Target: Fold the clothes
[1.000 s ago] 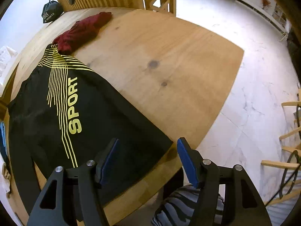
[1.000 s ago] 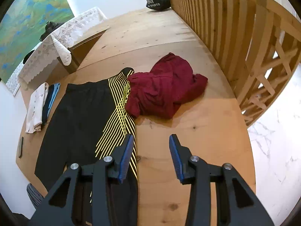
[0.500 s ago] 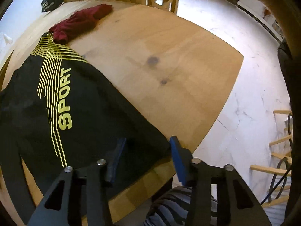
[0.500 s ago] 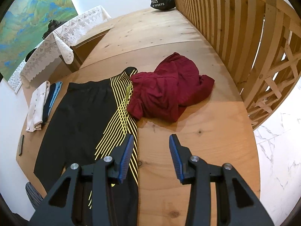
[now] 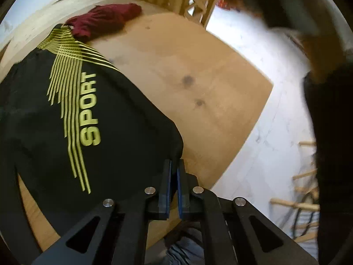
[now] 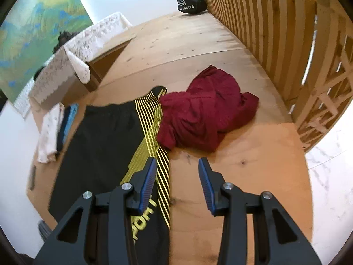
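Barely begun: left tool (image 5: 173,165) clamped on black shorts (image 5: 66,119) hem corner; right tool (image 6: 177,167) apart above them; red garment (image 6: 205,119) beside shorts unfolded.

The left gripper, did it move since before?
Yes. The left gripper closed in on the black shorts and pinched the corner near the table edge.

black shorts (image 5: 44,121) cut off left

Wood platform (image 6: 253,172), slat railing (image 6: 275,28), white marble floor (image 5: 271,132), landscape painting (image 6: 37,33).
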### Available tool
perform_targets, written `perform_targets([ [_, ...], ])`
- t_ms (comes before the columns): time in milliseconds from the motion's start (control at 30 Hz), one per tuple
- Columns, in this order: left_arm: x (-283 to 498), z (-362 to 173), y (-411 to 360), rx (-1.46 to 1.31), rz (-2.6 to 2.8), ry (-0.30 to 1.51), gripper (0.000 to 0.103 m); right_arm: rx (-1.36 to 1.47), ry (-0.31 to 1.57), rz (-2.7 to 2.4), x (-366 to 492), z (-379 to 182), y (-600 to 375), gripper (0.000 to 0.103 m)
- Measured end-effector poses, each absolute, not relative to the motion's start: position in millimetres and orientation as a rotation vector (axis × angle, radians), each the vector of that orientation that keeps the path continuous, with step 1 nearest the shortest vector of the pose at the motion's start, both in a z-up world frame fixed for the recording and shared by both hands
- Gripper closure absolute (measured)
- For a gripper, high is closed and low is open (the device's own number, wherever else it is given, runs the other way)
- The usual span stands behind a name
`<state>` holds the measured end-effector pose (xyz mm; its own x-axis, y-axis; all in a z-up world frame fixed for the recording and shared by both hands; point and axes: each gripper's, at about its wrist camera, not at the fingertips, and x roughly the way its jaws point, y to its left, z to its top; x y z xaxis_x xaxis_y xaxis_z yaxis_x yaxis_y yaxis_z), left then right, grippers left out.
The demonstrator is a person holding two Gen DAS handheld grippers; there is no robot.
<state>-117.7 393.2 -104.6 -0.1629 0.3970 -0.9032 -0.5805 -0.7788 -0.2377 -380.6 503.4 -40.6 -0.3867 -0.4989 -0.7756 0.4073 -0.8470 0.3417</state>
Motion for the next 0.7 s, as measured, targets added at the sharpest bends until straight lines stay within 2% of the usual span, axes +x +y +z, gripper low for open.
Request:
perform_targets([
  [300, -130, -69, 323, -1.386, 2.043, 0.007, 0.099, 1.334, -0.125, -2.121, -460, -55, 413, 0.062],
  [500, -161, -78, 284, -1.397, 2.054, -0.104, 0.099, 1.452, 0.066, -2.134, -521, -86, 336, 0.060],
  [700, -176, -83, 261, -1.391, 2.063, -0.147, 0.099, 1.546, 0.193, -2.126, -551, -115, 310, 0.060],
])
